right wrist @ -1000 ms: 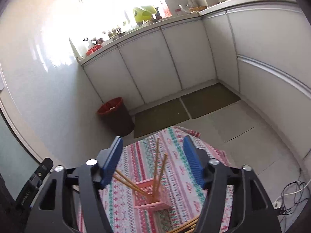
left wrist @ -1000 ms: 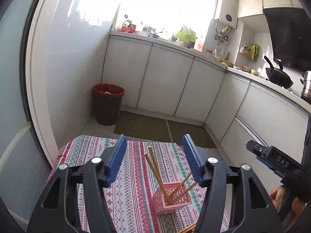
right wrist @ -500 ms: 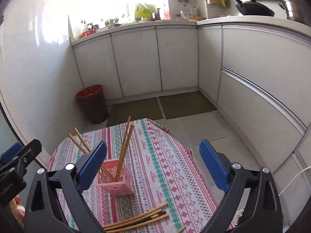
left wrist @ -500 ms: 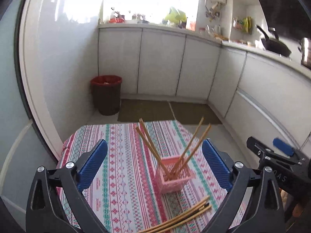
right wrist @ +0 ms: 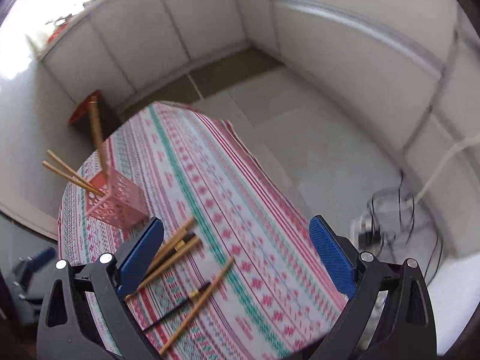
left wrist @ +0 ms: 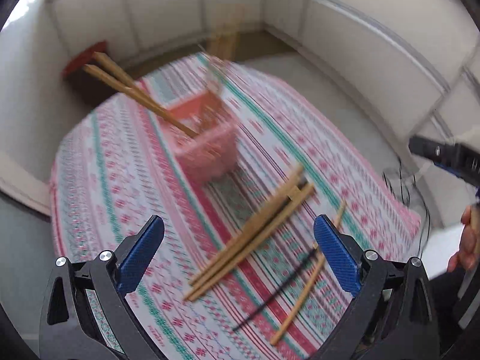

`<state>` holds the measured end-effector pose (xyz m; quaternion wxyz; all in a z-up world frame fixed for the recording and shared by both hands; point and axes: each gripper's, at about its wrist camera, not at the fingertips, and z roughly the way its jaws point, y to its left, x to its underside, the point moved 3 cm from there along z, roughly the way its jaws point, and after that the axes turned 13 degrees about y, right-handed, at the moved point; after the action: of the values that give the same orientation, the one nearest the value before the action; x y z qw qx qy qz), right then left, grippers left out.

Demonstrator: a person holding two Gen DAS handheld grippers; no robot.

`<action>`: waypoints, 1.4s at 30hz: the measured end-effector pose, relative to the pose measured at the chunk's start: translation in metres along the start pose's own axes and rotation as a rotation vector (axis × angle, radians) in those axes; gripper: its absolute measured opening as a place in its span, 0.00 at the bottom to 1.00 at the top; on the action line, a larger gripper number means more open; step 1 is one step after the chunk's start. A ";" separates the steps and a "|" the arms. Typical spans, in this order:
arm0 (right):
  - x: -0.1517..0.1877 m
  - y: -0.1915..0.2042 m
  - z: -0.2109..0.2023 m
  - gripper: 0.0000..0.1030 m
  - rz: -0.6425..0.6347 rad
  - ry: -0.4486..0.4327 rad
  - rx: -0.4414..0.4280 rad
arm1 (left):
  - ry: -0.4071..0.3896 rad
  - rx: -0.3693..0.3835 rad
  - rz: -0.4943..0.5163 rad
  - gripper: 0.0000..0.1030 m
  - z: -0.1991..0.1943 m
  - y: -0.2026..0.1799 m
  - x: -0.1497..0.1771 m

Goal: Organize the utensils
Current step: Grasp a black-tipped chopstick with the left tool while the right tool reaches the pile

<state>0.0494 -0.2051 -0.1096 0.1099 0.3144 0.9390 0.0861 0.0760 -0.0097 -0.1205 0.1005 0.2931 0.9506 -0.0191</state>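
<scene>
Both your left gripper (left wrist: pixel 238 240) and right gripper (right wrist: pixel 236 241) have dropped, released and empty, over the loose chopsticks (left wrist: pixel 249 237) near the tablecloth's (left wrist: pixel 120 210) front edge, ready to feed the pink basket (left wrist: pixel 207 147)

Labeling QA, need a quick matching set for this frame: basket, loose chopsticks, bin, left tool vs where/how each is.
Things:
1. pink basket
2. loose chopsticks
3. red bin
4. left tool

States:
A. on the floor beyond the table
B. open, holding nothing
C. upright on the tablecloth, chopsticks standing in it
D. lying flat on the cloth

Pairs: 1-C, 2-D, 3-A, 4-B
</scene>
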 end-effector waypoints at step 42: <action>0.033 -0.028 0.095 0.91 0.222 0.403 -0.151 | 0.277 0.045 0.231 0.06 0.117 -0.075 0.035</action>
<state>0.0326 -0.1978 -0.2128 -0.0666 0.3829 0.8926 0.2286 0.0267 -0.0634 -0.2438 -0.0367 0.4025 0.9146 0.0118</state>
